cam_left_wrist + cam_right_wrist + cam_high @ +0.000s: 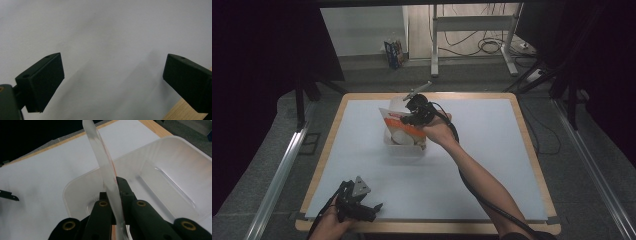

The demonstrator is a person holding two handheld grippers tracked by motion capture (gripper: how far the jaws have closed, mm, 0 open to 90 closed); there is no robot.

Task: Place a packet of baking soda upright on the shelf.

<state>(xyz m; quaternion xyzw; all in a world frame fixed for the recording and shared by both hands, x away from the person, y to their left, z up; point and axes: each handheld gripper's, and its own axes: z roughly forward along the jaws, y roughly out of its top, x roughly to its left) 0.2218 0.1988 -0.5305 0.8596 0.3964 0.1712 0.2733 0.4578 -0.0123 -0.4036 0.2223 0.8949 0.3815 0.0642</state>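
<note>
1. High view, left side: the left gripper (362,202) is seen resting at the near edge of the table (492,170), well apart from the work. In the left gripper view its black jaws are spread wide, with nothing between them but the bare white table surface (105,37).

2. At the table's middle, a translucent white plastic bin (404,146) is seen, with a flat packet (399,122), orange and white, standing tilted in it.

3. Just right of that, the right gripper (412,117) is held over the bin. In the right gripper view the jaws are pressed together on the packet's thin clear edge (106,170), edge-on and upright above the bin's empty floor (155,182).

4. The packet is judged light, thin and flexible, with a slick film surface likely to slide or bend under a loose pinch. A hold on the flat sealed margin, as taken now, is judged best; the contents cannot be told.

5. The bin is judged light and stiff, and liable to shift if knocked.
</note>
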